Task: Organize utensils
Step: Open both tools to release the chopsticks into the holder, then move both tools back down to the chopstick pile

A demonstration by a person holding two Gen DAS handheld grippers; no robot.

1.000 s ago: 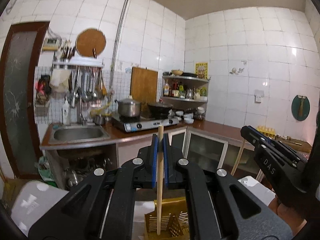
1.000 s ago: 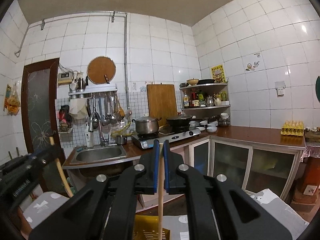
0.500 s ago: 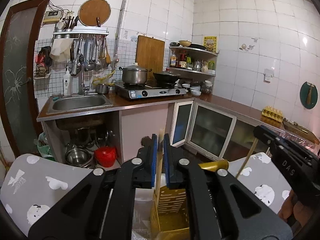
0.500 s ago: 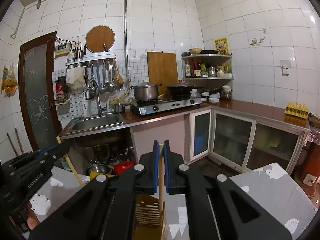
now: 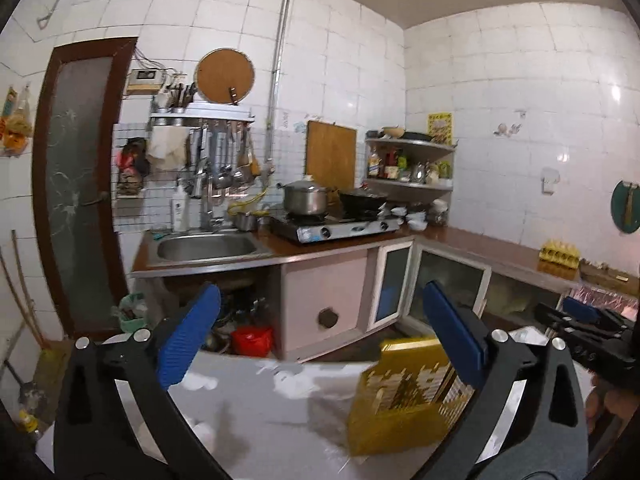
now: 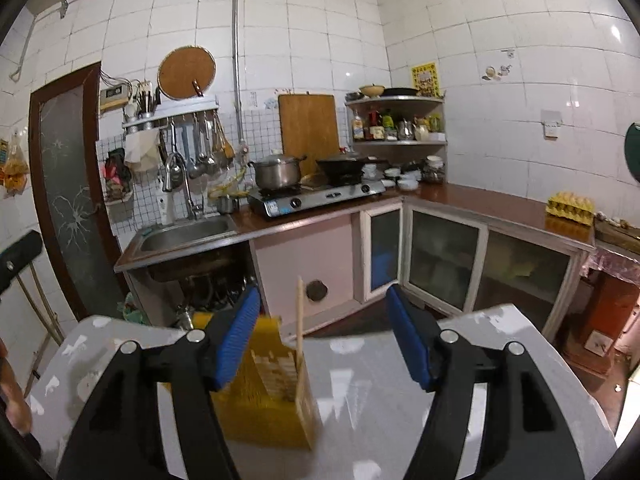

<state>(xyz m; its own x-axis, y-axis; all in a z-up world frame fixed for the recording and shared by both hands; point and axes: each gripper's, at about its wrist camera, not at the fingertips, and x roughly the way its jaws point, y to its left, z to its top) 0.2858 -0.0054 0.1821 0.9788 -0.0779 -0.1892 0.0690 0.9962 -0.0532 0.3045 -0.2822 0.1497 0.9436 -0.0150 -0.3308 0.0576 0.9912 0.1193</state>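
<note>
The left gripper was seen with its jaws spread wide and nothing between them. The right gripper was likewise seen with its jaws spread and empty.

A yellow slotted basket was seen standing on the worktop, which was covered by a grey cloth with white patches. In the left wrist view the basket was placed low and right of centre, partly behind the right-hand blue pad. In the right wrist view the same basket was placed low and left of centre, just beside the left-hand blue pad.

A wooden stick was seen standing nearly upright in the basket, at its right-hand side in the right wrist view, with its top rising clear of the rim. It was touched by neither gripper. No second stick could be made out in the blurred left wrist view.

The right gripper's body was caught at the right edge of the left wrist view, near the basket.

Behind the worktop, a sink, a steel pot on a gas stove, a cutting board leaning on the tiled wall and an egg tray on the counter were seen.
</note>
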